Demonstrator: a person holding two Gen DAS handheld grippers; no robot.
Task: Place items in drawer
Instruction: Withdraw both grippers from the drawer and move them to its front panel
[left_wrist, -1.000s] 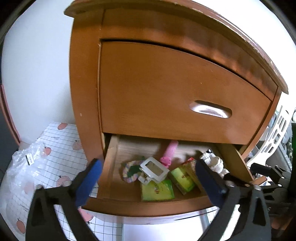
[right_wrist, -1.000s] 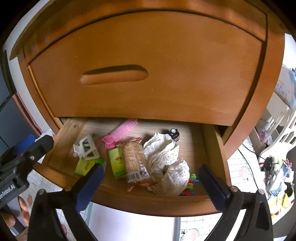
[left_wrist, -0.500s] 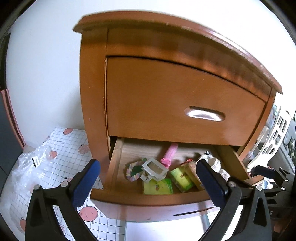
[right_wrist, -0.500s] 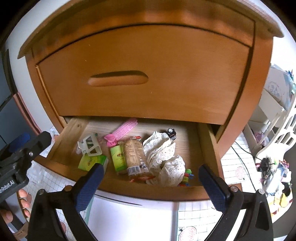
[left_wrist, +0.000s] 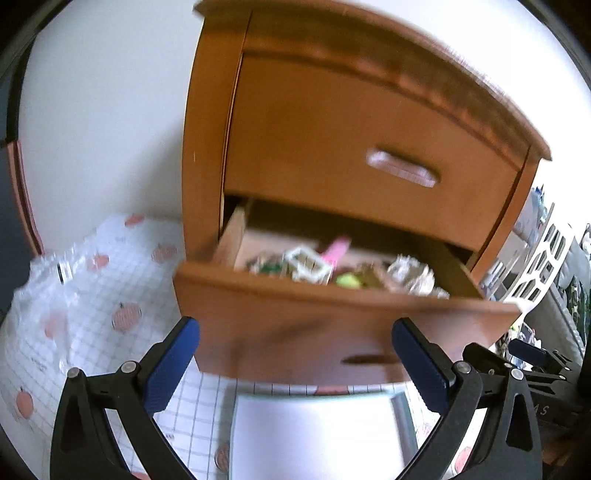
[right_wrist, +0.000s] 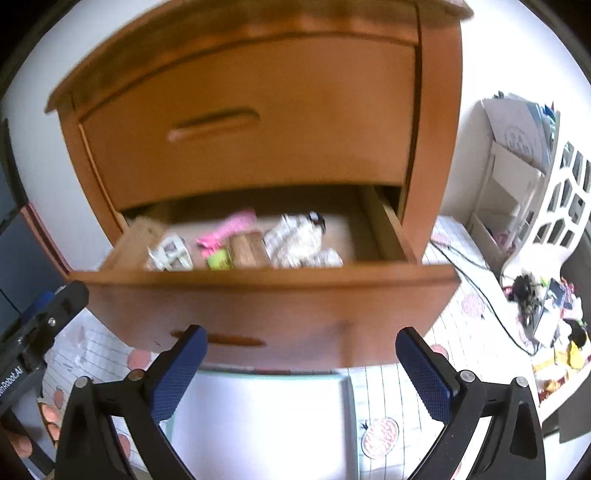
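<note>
Right wrist view: my right tool (right_wrist: 301, 363) gapes wide and empty before the open drawer (right_wrist: 266, 295); the left tool (left_wrist: 295, 354) likewise; items lie inside the drawer; I judge its front rigid, heavy-sliding; best taken at its handle slot (right_wrist: 232, 339).

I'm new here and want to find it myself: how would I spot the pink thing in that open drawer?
Find the wooden nightstand; its lower drawer is pulled open. Inside, toward the back and left of the crumpled white lace cloth, lies a long, flat pink item, angled. It is the only pink thing; its neighbours are a white plastic clip, a green packet and a brown wrapped snack.
</note>
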